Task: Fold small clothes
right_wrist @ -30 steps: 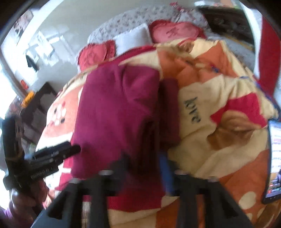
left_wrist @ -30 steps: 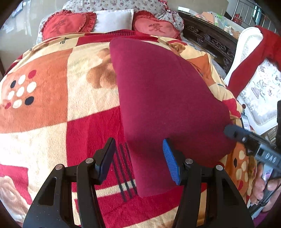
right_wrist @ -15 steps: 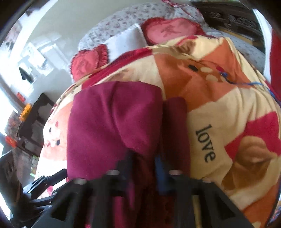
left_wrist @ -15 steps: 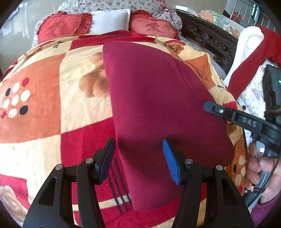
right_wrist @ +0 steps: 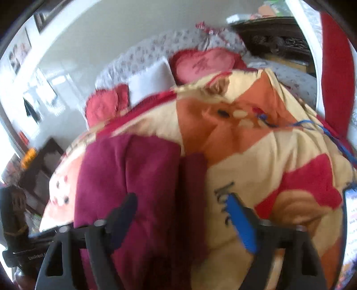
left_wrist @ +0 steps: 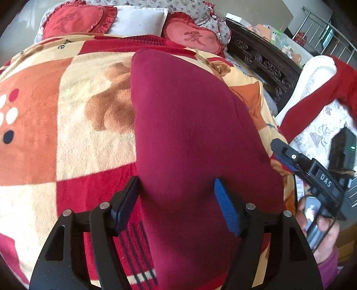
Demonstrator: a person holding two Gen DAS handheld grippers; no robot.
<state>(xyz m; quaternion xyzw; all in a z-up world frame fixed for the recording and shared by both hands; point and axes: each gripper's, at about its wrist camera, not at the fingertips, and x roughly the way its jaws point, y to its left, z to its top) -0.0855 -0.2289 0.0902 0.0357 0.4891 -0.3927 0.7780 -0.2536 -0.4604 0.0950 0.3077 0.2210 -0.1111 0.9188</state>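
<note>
Since the earlier frame, the right gripper (right_wrist: 181,219) has been spread wide and its hold released. Lengthwise toward the pillows (left_wrist: 142,20) lies the maroon garment (left_wrist: 189,138) on the blanket (left_wrist: 67,133), straight ahead of the left gripper (left_wrist: 176,200), held open astride its near end.

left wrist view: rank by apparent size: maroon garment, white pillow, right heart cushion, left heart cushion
1. maroon garment, though it lies nearest the camera
2-3. left heart cushion and right heart cushion: look alike, unranked
4. white pillow, partly hidden
</note>
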